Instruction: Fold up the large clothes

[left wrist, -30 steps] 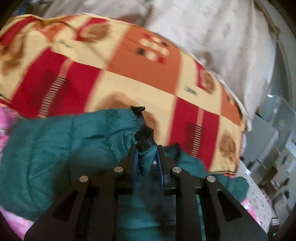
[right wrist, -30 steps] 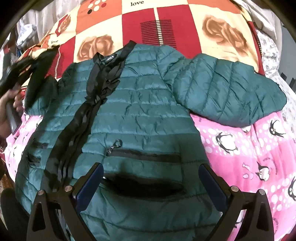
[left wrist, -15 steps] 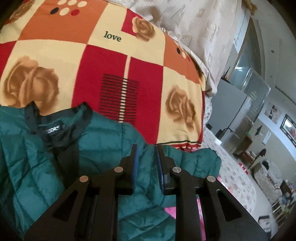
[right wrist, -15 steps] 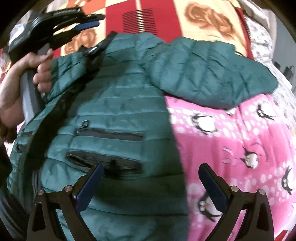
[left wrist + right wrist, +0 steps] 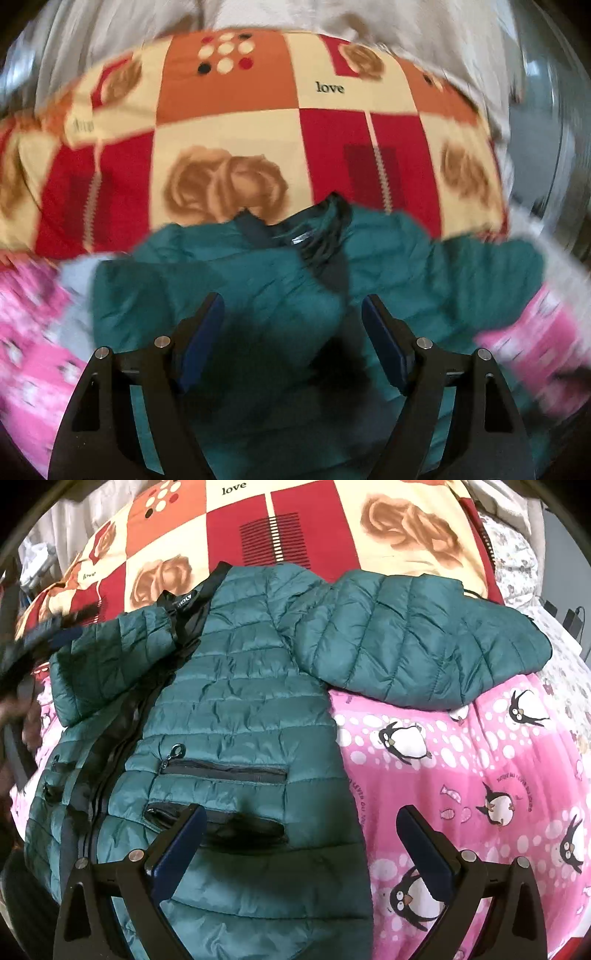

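A teal quilted puffer jacket (image 5: 236, 701) lies front up on the bed, collar toward the far pillow. Its left sleeve (image 5: 107, 661) is folded in across the chest; its right sleeve (image 5: 417, 638) lies spread out to the right. In the blurred left wrist view the jacket (image 5: 280, 295) fills the lower middle. My left gripper (image 5: 293, 306) is open and empty just above the folded sleeve. My right gripper (image 5: 301, 819) is open and empty over the jacket's lower hem by the pockets.
A pink penguin blanket (image 5: 480, 775) covers the bed to the right. A red, orange and cream rose-patterned pillow (image 5: 295, 524) lies beyond the collar. The hand holding the left gripper shows blurred at the far left (image 5: 18, 709). A pale curtain (image 5: 332, 18) hangs behind.
My left gripper has let go of the left sleeve, which now lies across the chest, and has opened wide and swung left. My right gripper stayed open, shifting slightly over the hem.
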`<state>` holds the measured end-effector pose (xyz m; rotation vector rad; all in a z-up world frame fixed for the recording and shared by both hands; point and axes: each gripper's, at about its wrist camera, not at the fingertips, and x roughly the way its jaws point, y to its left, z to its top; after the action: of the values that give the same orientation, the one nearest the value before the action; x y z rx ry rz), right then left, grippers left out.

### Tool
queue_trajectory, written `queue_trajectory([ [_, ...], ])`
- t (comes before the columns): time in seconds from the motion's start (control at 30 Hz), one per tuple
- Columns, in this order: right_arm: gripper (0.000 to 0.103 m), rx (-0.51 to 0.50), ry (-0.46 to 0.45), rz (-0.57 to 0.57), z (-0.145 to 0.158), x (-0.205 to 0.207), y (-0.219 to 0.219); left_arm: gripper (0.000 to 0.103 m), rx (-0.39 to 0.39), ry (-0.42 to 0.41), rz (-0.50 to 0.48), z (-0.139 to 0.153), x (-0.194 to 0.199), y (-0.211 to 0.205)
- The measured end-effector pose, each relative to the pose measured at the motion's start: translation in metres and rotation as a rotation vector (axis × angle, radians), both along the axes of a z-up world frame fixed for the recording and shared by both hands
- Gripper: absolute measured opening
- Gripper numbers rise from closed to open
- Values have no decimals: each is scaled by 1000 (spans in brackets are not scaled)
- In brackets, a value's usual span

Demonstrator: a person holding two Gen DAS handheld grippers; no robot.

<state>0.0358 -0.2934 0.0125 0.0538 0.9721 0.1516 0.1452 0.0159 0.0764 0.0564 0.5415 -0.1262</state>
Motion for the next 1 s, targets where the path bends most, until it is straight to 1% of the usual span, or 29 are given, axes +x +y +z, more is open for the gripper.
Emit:
queue_trajectory([
  [0.03,102,0,1,0,-1,0,0,77,35,-7,28,-3,-2,3],
  [0.07,102,1,-1,3,-1,-1,0,77,54,-24,63,-3,-8,8],
  [0.17,102,22,-15,-15,0,3,-4,77,-5,-86,99,5,-33,30],
  [0.23,102,84,-32,-33,5,6,-6,78,-26,-127,131,8,-48,44],
  [0.3,102,158,-55,-42,10,13,-3,78,-61,-138,179,6,-56,63],
  [0.33,102,168,-69,-45,13,15,2,78,-78,-129,201,3,-56,71],
  [0.4,102,158,-97,-38,16,22,17,78,-117,-85,287,-7,-53,95],
  [0.47,102,123,-118,-29,17,31,37,78,-162,-64,372,-17,-51,122],
  [0.53,102,71,-143,17,17,48,63,78,-187,-44,438,-28,-54,142],
  [0.57,101,33,-153,29,17,58,76,78,-198,4,494,-35,-54,154],
  [0.6,101,1,-164,49,15,70,91,78,-226,76,562,-42,-50,169],
  [0.67,101,-12,-175,83,11,97,113,78,-267,142,615,-49,-46,190],
  [0.7,101,-11,-181,91,9,119,128,78,-258,156,626,-50,-45,195],
  [0.73,96,4,-189,100,8,135,137,78,-249,168,639,-49,-43,200],
  [0.77,92,37,-190,117,7,155,147,78,-260,169,641,-47,-44,208],
  [0.83,90,150,-191,171,5,190,165,78,-315,156,628,-45,-48,220],
  [0.87,90,185,-194,189,5,203,172,78,-362,143,629,-45,-52,230],
  [0.93,90,200,-192,214,3,227,187,78,-406,137,633,-44,-54,241],
  [0.97,88,217,-162,229,-2,238,193,78,-424,130,636,-44,-54,246],
  [1.0,84,227,-129,238,-7,246,197,78,-430,126,643,-42,-53,250],
])
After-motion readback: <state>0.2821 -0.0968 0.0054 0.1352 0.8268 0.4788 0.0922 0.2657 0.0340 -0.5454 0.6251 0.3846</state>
